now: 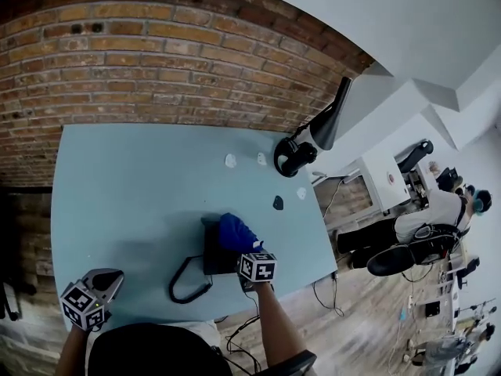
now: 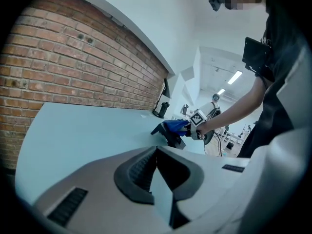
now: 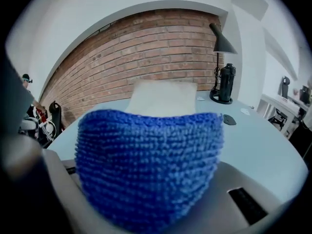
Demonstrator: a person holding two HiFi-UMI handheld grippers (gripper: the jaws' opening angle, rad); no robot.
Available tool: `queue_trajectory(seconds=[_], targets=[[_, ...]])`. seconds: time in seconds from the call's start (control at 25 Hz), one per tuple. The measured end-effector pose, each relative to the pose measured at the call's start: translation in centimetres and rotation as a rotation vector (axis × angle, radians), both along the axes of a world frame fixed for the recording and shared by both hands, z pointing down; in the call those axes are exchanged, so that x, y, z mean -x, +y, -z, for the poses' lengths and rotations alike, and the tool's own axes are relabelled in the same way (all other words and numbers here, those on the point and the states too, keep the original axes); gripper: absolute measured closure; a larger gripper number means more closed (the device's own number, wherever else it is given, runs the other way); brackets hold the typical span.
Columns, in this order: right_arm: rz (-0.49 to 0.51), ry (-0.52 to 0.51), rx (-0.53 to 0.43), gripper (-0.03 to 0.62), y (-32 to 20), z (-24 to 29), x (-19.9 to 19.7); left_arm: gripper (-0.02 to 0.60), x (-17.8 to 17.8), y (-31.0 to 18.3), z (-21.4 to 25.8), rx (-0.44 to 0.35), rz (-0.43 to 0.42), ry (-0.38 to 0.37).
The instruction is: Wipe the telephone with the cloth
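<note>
My right gripper (image 1: 241,247) pinches the blue cloth (image 1: 235,232) against the phone (image 1: 213,257) near the counter's (image 1: 133,186) near edge. My left gripper (image 1: 109,277), near left, is pressed together, empty.

A pale blue bench (image 1: 133,186) stands against a red brick wall (image 1: 156,61). At its far right corner is a black desk lamp (image 1: 333,116) with a cone shade. A black bottle-like thing (image 3: 226,84) is on or just beside the lamp's round base, though it is too small to tell what it is. Three small white scraps (image 1: 231,160) lie near the lamp, and a small dark piece (image 1: 278,203) lies apart from them. Past the bench edge is wooden floor (image 1: 368,319), a white desk (image 1: 383,178), and a seated person (image 1: 438,218).
</note>
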State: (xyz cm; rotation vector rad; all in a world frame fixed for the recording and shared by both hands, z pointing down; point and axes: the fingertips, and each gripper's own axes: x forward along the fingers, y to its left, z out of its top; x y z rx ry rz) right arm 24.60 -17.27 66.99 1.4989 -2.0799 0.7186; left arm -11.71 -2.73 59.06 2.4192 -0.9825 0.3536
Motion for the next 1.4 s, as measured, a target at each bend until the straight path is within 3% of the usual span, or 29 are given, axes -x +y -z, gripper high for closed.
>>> queue_trajectory(seconds=[1.4], targets=[[-0.095,-0.024,0.081,0.518,8.9,-4.3,-1.0,0.56,-2.0,1.6,0.5,-0.019,-0.044,0.0]])
